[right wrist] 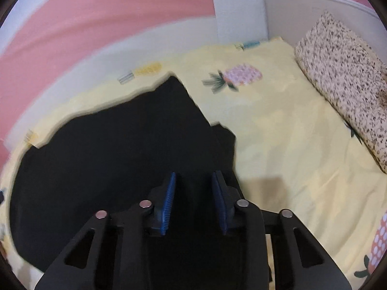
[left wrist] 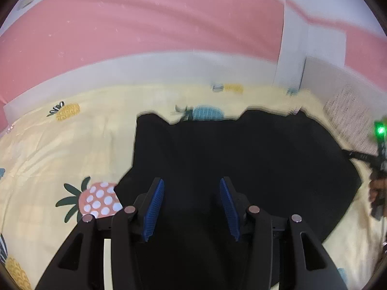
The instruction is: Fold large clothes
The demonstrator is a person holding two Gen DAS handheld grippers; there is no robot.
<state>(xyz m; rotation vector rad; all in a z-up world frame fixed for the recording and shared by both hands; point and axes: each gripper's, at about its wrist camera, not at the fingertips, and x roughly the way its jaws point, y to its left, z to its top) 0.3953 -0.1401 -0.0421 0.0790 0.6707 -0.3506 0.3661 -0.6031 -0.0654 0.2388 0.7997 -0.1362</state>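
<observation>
Garment [left wrist: 241, 159]: black, lying flat on the pineapple sheet [left wrist: 48, 145]
Left gripper [left wrist: 192, 209]: partly open over the cloth, nothing pinched
Right gripper [right wrist: 193, 201]: narrower gap, can't tell if it's got fabric
Risk: grabbing just one layer, fold goes lopsided

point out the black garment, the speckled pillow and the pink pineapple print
black garment [right wrist: 116, 149], right wrist view, middle of the cloth
speckled pillow [right wrist: 343, 82], right wrist view, its top face
pink pineapple print [right wrist: 243, 74], right wrist view, the fruit body
</observation>
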